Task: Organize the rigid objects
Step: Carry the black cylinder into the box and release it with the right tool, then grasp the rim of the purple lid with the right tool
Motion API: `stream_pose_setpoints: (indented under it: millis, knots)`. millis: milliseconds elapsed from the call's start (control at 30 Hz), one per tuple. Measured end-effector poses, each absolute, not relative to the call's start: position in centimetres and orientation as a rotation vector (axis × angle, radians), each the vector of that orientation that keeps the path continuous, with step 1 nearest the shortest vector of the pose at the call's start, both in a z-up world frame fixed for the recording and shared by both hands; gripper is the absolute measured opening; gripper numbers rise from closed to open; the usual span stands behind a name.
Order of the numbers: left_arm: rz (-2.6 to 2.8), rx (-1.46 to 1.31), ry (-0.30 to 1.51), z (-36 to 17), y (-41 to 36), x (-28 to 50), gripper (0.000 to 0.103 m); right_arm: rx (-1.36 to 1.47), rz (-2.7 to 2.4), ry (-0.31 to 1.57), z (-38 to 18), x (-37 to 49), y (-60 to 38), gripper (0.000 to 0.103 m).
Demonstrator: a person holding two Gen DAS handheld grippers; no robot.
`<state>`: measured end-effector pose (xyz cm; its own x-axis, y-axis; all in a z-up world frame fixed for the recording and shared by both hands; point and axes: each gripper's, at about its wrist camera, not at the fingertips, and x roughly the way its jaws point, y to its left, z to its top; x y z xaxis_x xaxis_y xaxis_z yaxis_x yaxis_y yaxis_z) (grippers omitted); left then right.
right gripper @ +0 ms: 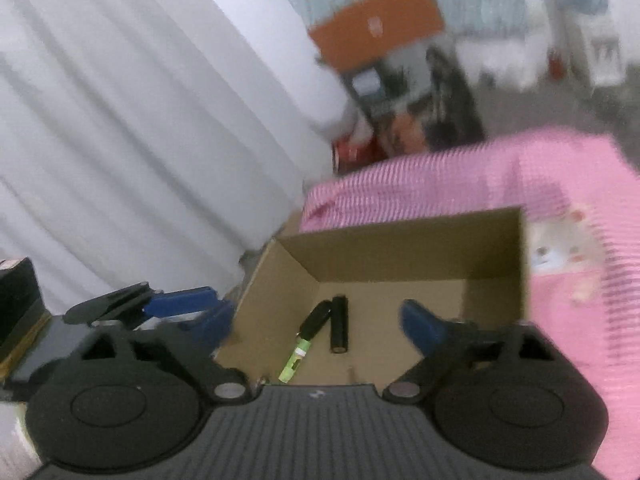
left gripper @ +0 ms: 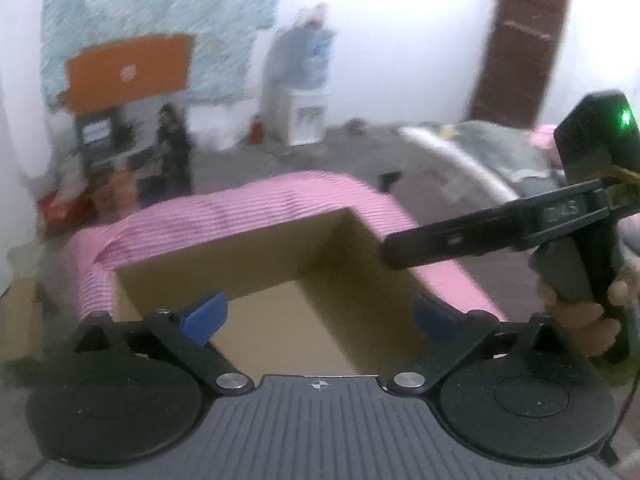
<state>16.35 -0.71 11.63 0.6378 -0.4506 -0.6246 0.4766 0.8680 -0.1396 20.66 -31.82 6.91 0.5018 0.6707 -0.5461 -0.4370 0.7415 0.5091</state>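
An open cardboard box point(right gripper: 400, 256) sits on a pink striped cloth point(right gripper: 560, 320). On its floor lie a black-and-green marker point(right gripper: 304, 344) and a short black cylinder point(right gripper: 339, 324), side by side. My right gripper point(right gripper: 320, 322) hovers above the box's near edge, open, with nothing between its blue pads. In the left wrist view the same box point(left gripper: 240, 264) lies under my left gripper point(left gripper: 320, 316), which is also open and holds nothing. A black finger point(left gripper: 460, 236) of the right gripper reaches in from the right, held by a hand point(left gripper: 580, 312). A blue finger point(right gripper: 180, 300) of the left gripper shows at the left.
A white curtain point(right gripper: 120, 120) hangs to the left of the box. Behind are an orange sign point(left gripper: 128, 72), a water dispenser point(left gripper: 304, 92), a brown door point(left gripper: 520, 48) and a person in dark clothes point(left gripper: 174, 148). Both views are blurred.
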Motion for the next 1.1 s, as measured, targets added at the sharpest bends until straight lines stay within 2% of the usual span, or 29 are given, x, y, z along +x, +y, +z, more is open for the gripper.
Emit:
stream_pose_setpoints:
  millis: [167,567,1033,1100]
  knots:
    - [-0.604,0.002,0.708,11.3,-1.3,11.7,0.103,0.228,0.623,0.677,8.2,12.8,-34.4,0.103]
    - [-0.611,-0.134,0.723,4.5,-0.5,5.7,0.103,-0.136,0.409,0.609,4.4,1.7,-31.6,0.103]
    - [-0.383,0.056,0.828,-2.0,-0.3,3.2,0.103,0.1,0.555,0.701,-1.2,0.9,-29.2,0.103]
    - [-0.37,0.077,0.839,-2.7,-0.2,3.4,0.103,0.109,0.562,0.742,-2.5,1.4,-28.0,0.099]
